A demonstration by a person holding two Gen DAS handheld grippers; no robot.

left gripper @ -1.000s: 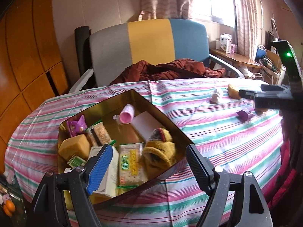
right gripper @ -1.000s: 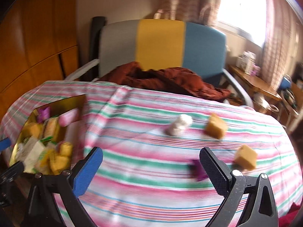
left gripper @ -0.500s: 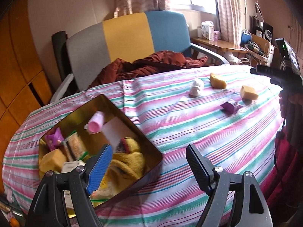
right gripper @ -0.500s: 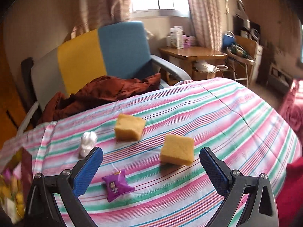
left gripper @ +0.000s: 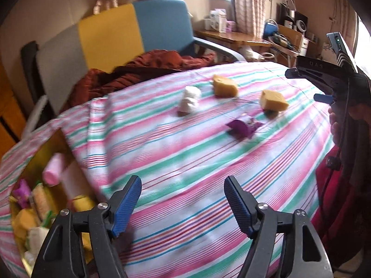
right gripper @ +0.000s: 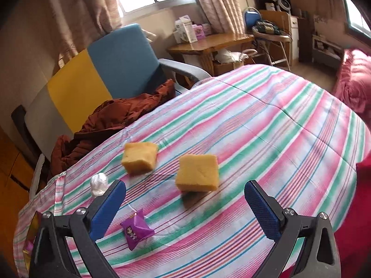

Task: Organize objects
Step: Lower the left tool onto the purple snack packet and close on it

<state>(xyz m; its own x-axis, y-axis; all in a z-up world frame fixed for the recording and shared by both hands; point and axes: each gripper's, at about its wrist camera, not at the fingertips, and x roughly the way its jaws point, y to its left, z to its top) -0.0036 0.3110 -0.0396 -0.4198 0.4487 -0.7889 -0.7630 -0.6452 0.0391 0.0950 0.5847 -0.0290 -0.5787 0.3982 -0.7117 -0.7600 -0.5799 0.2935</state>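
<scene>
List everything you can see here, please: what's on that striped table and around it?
Sponge blocks: two, yellow, mid-table, apart.
Wrapped lump: one, white, beside the far block.
Snack packet: one, purple, near edge of the table.
Tin box: one, gold, left end of table, filled with snacks and a pink bottle.
Tablecloth: one, pink, green and white stripes.
Chair: one, grey, yellow and blue, behind table.
Jacket: one, rust brown, on the chair.
Left gripper: black, blue pads, open, empty.
Right gripper: same, open, empty.
</scene>
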